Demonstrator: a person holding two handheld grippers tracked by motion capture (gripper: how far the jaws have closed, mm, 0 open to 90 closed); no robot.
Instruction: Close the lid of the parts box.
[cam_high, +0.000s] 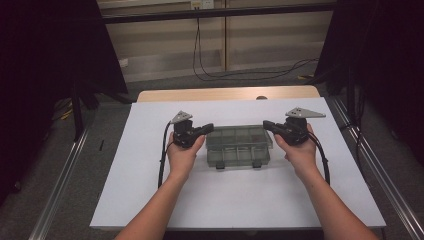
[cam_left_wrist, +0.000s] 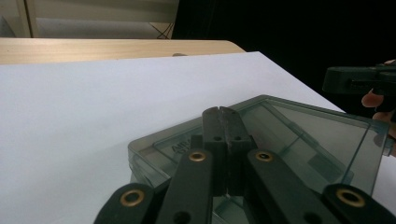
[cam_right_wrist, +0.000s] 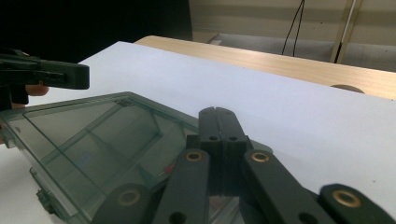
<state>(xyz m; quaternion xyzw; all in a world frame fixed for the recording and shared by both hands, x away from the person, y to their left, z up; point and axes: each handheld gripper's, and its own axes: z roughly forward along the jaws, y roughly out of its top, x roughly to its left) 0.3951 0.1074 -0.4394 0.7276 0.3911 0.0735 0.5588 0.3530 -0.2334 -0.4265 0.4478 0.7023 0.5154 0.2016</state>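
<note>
Smoky clear plastic organiser box (cam_high: 239, 146) sits on my white mat (cam_high: 150, 170); L gripper (cam_high: 209, 128) & R gripper (cam_high: 267, 124) both clenched empty, tips over its 2 ends.

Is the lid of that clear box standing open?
No, the box has its lid down flat, with a shut gripper at each end.

Organizer box (cam_left_wrist: 299, 140) near end hidden behind left tool (cam_left_wrist: 223, 112), box contents too murky to tell
</note>
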